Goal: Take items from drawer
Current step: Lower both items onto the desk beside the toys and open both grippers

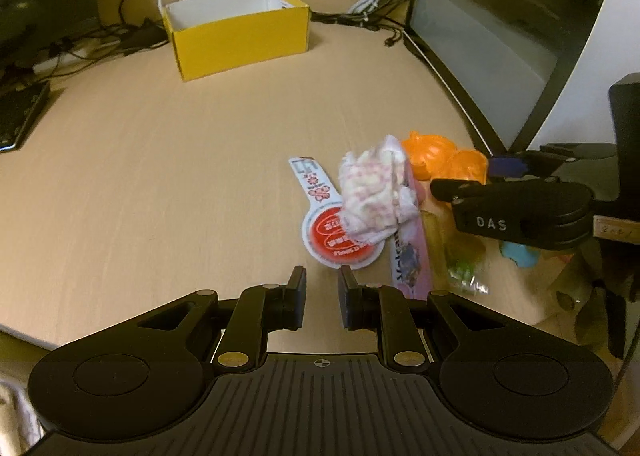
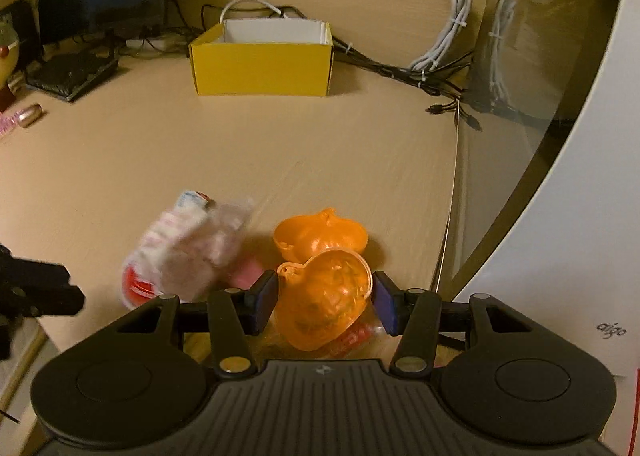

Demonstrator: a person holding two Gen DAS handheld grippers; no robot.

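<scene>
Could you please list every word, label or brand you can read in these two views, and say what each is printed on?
"DAS": on the right gripper, white letters on its black body.
"aigo": on the white case at the right.
Pink strip: lettering only partly legible.
Red-and-white paddle card: print too blurred to read.

Pink-white cloth [image 2: 188, 248] – motion-blurred

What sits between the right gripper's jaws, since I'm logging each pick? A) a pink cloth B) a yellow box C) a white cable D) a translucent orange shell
D: in the right wrist view the orange shell fills the gap of the right gripper, both pads at its sides.
</scene>
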